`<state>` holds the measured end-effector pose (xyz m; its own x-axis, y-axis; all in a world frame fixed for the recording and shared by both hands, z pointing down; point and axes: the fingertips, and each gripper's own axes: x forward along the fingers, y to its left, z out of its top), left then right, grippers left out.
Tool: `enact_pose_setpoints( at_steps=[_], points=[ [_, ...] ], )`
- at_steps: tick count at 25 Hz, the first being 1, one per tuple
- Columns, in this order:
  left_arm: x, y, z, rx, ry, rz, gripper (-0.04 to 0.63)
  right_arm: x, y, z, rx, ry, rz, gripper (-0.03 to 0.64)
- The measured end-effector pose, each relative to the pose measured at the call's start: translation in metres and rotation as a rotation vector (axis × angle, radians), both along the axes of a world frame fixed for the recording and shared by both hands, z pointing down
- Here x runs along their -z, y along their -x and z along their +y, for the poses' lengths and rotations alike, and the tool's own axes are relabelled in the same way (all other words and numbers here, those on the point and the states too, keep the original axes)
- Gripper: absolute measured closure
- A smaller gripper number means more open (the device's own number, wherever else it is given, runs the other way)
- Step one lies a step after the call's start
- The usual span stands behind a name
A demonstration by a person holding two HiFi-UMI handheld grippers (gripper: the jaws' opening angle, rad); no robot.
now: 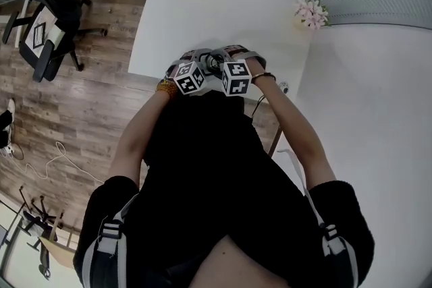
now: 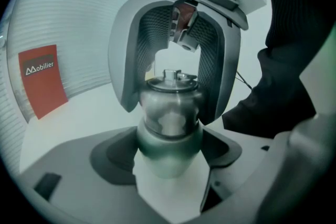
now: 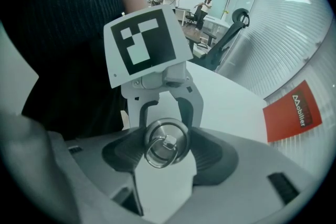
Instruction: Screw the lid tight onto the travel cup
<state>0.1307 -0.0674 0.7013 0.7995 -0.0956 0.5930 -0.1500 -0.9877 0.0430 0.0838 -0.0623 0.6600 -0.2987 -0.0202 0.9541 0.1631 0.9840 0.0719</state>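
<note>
The lid (image 3: 167,143) already sits squarely on top of the steel cup (image 2: 168,131). Whether its thread is fully home cannot be seen, so the tightening turns are probably what is left. The left gripper (image 2: 169,162) is clamped on the cup's body and holds it roughly upright, with the near edge of the table (image 1: 202,17) below the cup. The right gripper (image 3: 167,150) reaches down from above the cup, its jaws grasping the lid's rim on both sides.
</note>
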Motion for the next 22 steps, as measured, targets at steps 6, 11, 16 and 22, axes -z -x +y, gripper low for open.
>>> enact_pose_setpoints(
  at_steps=[6,11,16,22],
  points=[
    [0.001,0.001,-0.001,0.003,0.006,0.011,0.224,0.002,0.000,-0.004,-0.149,0.038,-0.014,0.353],
    [0.001,0.001,-0.001,0.014,0.006,0.016,0.224,0.002,-0.001,-0.008,-0.327,0.042,-0.002,0.353],
    [0.001,0.001,0.000,0.018,0.003,0.022,0.224,0.003,-0.001,-0.012,-0.513,0.042,-0.002,0.353],
    [0.001,0.000,0.000,0.012,0.008,0.032,0.224,0.016,0.003,-0.004,-0.297,0.049,-0.143,0.302]
  ],
)
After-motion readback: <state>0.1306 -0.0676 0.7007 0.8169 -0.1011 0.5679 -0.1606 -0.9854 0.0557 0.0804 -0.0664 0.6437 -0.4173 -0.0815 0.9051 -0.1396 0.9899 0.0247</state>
